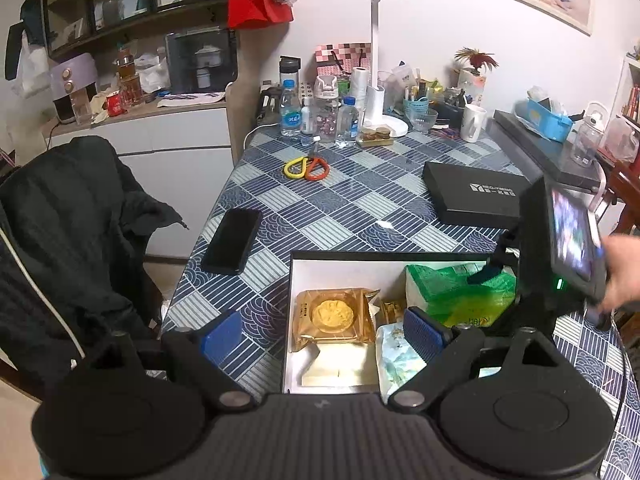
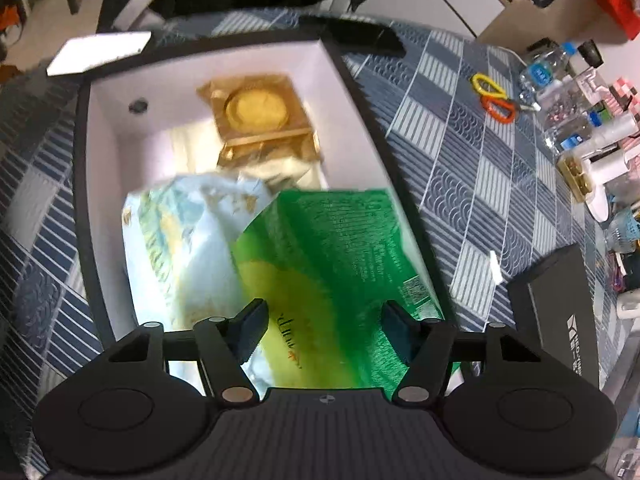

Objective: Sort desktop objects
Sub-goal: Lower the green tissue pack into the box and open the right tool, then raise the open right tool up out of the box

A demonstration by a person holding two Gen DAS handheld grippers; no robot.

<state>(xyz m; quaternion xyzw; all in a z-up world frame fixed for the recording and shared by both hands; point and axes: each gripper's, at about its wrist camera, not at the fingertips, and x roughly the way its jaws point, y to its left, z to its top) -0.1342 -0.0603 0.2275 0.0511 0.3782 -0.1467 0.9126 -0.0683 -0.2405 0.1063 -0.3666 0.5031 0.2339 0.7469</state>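
1. On the tiled blue tablecloth (image 1: 352,200) stands an open box (image 1: 384,257) with a black rim and white inner walls; it serves as the landmark for all positions below.
2. Inside the box lie a gold-wrapped cake (image 1: 334,314), a pale blue packet (image 1: 398,360) and a green packet (image 1: 460,292). The cake occupies the side of the box nearest the phone; the green packet leans against the opposite wall, partly over the pale blue packet.
3. The left gripper (image 1: 322,334) hovers at the near edge of the box, jaws spread wide, nothing between the blue pads. One pad hangs outside the box wall, the other above the pale blue packet.
4. The right gripper (image 2: 322,330) hangs directly above the green packet (image 2: 340,248), jaws wide apart. Motion blur makes it impossible to tell whether the pads touch the packet. In the left wrist view this gripper (image 1: 486,272) enters the box from the side, with a hand (image 1: 622,276) on its handle.
5. Beyond the box, a black phone (image 1: 232,240) lies flat near its left corner.
6. Scissors (image 1: 306,168) with one yellow and one orange handle lie well beyond the box, toward the bottles (image 1: 290,110).
7. A flat black lid (image 1: 474,196) lies beyond the box's far right corner.
8. A white desk lamp (image 1: 378,60) stands behind the scissors.
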